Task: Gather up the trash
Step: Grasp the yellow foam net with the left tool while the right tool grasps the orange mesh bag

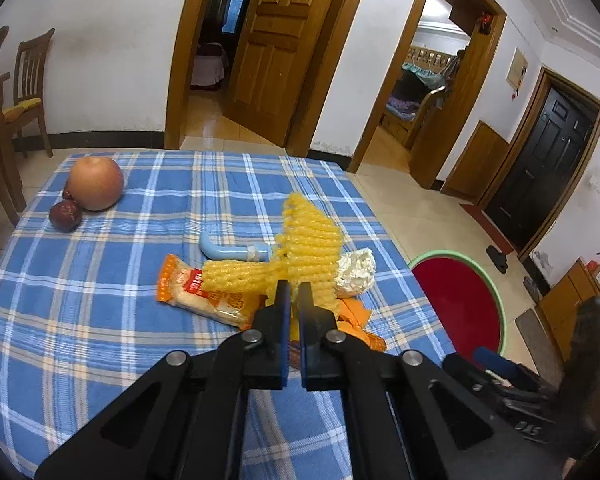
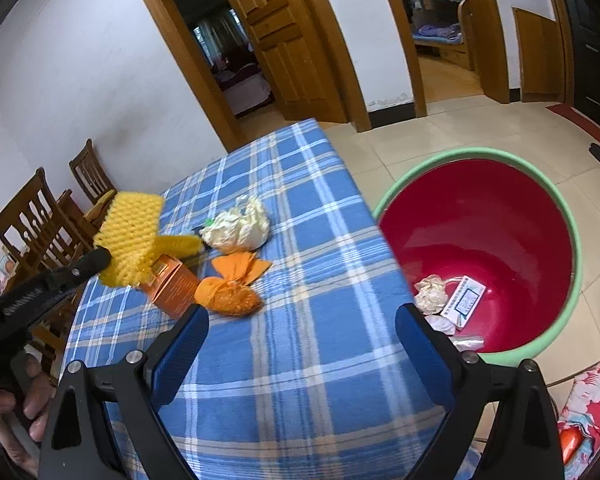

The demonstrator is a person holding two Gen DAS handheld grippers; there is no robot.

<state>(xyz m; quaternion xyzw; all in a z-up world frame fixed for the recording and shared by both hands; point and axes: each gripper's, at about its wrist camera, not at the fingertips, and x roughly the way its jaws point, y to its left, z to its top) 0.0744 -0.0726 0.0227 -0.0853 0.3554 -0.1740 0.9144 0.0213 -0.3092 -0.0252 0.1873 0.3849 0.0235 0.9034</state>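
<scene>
Done: several scraps lie in red bin (image 2: 500, 240).
Left gripper (image 1: 294, 292): clamped on yellow foam net (image 1: 308, 240).
Right gripper (image 2: 300, 320): wide, empty.
Left: wrappers (image 2: 228, 292) on counter (image 2: 300, 360).

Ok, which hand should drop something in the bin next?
Left: its tongs are shut on the yellow foam net, lifted off the table. The right tongs are open and empty beside the red bin.

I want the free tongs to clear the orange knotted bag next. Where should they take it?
Judging by its shape, grip the orange knotted bag at the pinched neck, between the bulging body and the flared top. The open right tongs could come from the near side, straddling the neck, away from the orange carton on its left.
</scene>
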